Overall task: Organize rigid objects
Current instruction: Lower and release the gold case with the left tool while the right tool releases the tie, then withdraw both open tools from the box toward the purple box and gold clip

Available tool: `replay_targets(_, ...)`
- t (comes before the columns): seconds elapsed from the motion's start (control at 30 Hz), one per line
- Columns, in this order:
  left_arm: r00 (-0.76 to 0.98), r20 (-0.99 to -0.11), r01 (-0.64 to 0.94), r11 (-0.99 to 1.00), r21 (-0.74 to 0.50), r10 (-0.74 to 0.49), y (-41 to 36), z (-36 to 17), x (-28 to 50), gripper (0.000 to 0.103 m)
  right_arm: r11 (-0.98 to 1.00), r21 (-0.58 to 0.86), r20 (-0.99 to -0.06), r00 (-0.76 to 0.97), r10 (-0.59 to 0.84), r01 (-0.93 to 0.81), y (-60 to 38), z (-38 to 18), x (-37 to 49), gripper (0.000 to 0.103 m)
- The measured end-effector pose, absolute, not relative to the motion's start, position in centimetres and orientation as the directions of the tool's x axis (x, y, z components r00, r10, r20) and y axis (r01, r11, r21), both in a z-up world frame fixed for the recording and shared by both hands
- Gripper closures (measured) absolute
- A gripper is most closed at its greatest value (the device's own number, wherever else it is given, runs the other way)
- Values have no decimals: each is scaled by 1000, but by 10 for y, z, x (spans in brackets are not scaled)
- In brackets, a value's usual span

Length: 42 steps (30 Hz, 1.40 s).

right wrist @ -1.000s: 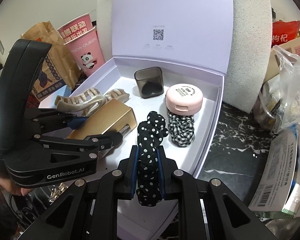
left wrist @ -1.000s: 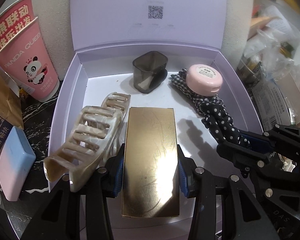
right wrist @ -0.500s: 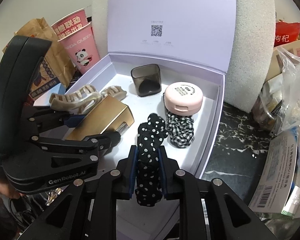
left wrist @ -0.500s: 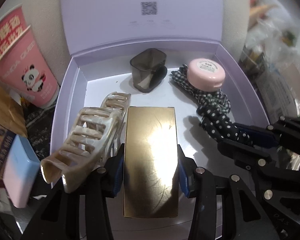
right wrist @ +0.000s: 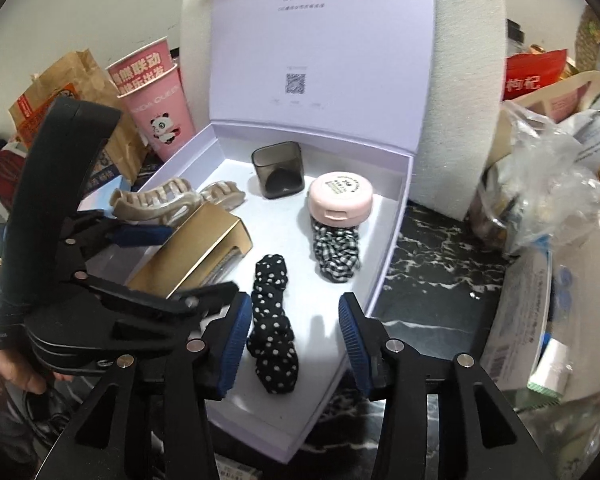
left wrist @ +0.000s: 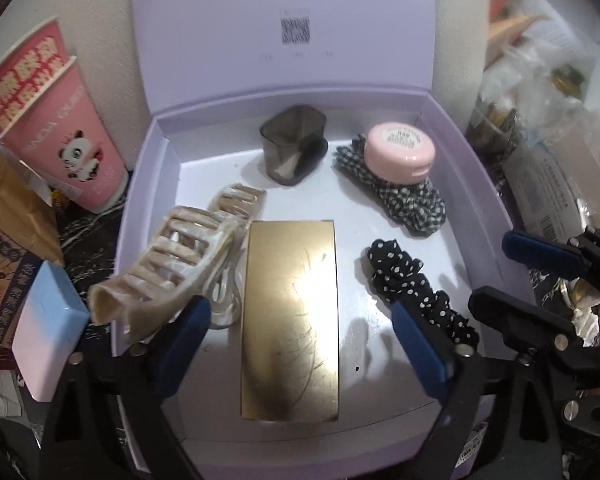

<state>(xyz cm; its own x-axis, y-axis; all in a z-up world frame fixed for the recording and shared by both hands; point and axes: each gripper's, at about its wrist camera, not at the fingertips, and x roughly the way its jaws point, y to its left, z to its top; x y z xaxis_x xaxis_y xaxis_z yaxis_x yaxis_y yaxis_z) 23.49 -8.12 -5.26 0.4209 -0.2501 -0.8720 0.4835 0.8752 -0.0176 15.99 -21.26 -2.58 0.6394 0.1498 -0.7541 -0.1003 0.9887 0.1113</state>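
An open lilac gift box [left wrist: 460, 152] [right wrist: 396, 216] holds a gold rectangular case [left wrist: 290, 316] [right wrist: 196, 254], a beige claw clip [left wrist: 172, 268] [right wrist: 156, 202], a smoky square cup [left wrist: 294, 142] [right wrist: 278, 174], a pink round compact [left wrist: 400, 152] [right wrist: 340, 200] on a checked scrunchie [left wrist: 412, 204] [right wrist: 336, 254], and a polka-dot scrunchie [left wrist: 416, 288] [right wrist: 272, 320]. My left gripper [left wrist: 300, 356] [right wrist: 172, 264] is open, its jaws either side of the gold case and apart from it. My right gripper [right wrist: 292, 344] [left wrist: 512, 276] is open around the polka-dot scrunchie, which lies on the box floor.
Pink panda cups [left wrist: 64, 136] [right wrist: 160, 108] and a brown paper bag [right wrist: 72, 92] stand left of the box. A pale blue block [left wrist: 46, 328] lies at the left. Plastic bags and packets [right wrist: 548, 208] crowd the right on the dark marble counter [right wrist: 432, 264].
Both grippers have opened. The left let go of the gold case and the right let go of the polka-dot scrunchie; both items now rest in the box.
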Motion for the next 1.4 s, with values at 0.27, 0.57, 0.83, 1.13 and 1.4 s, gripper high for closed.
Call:
replay_targets(0.27, 450, -854, 481, 877, -14, -260, -81, -29, 213, 8, 991, 107, -735, 665, 133, -80, -216, -11, 142, 58)
replay_targets(0.57, 511, -815, 468, 884, -3, -274, -65, 6, 193, 8, 993, 90, -699, 706, 116, -74, -218, 9, 127, 54)
replay_targets(0.83, 557, -774, 460, 888, -14, -301, -50, 34, 171, 8, 994, 57, -646, 756, 105, -90, -213, 35, 105, 50)
replay_targets(1.13, 604, -738, 453, 892, 8, -300, -38, 58, 141, 8, 994, 41, -597, 795, 109, -105, -206, 56, 76, 43)
replay_targets(1.4, 648, -701, 448, 893, 37, -296, -30, 67, 110, 8, 992, 26, -569, 814, 117, -125, -199, 65, 47, 36)
